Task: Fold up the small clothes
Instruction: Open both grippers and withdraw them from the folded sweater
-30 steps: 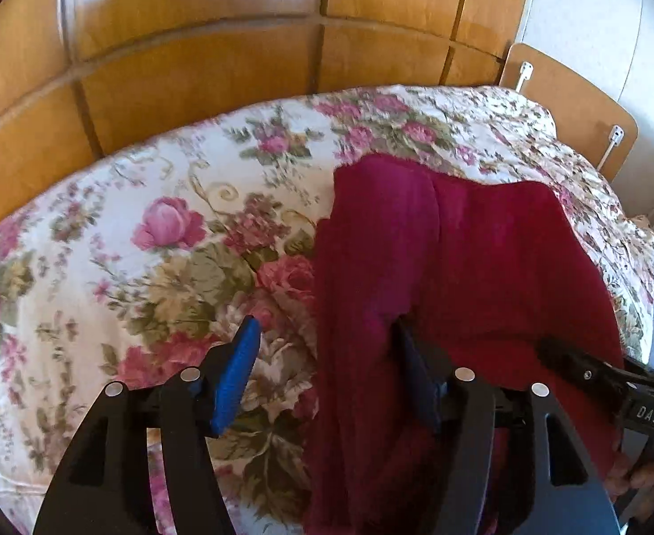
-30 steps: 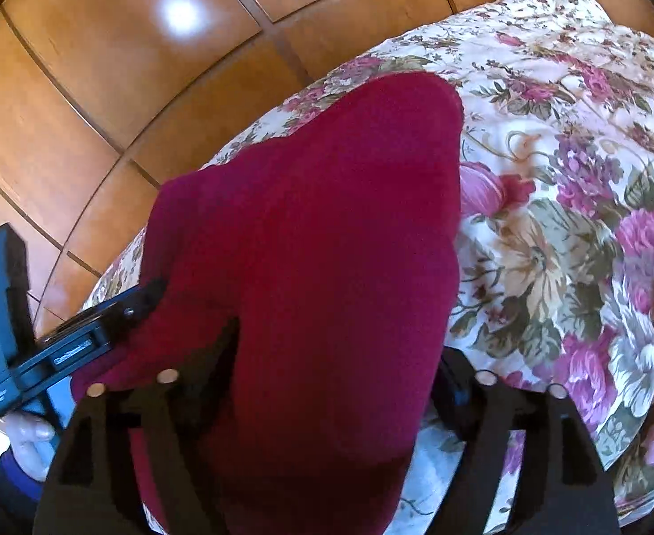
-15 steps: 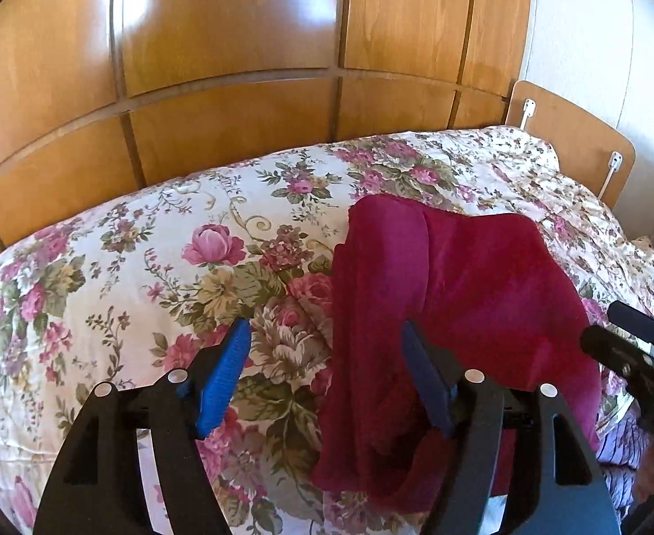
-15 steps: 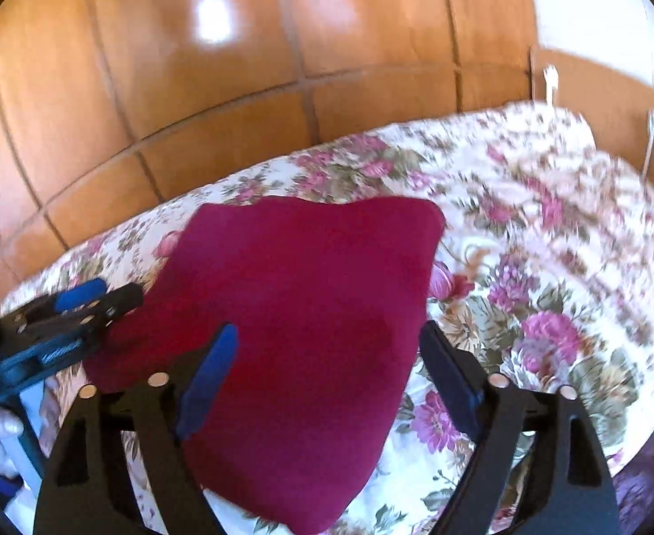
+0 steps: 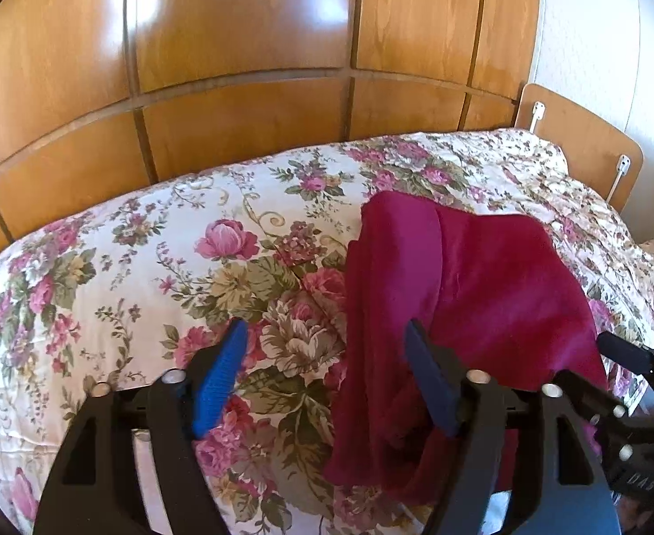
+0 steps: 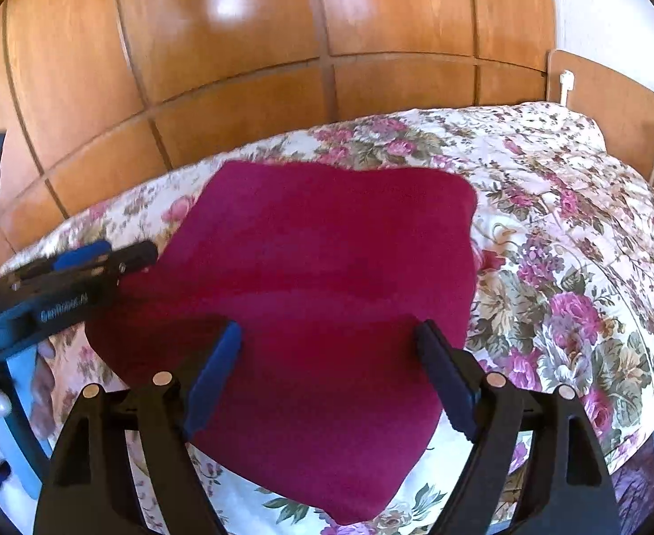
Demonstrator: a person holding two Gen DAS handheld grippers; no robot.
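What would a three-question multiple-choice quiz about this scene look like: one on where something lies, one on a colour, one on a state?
1. Where does the cloth lie?
A. On the flowered bedspread
B. On a wooden floor
C. Hung over the headboard

2. What colour is the cloth?
A. Sky blue
B. Dark crimson red
C. White

3. How do the jaws of the right gripper stand?
A. Clamped on a cloth corner
B. Shut with nothing between them
C. Open, above the cloth

Answers:
1 A: floral fabric surrounds the cloth on every visible side.
2 B: both wrist views show one deep red piece.
3 C: its blue pads stand wide apart, pinching nothing.

The left gripper has just been opening too, its pads gripping nothing.
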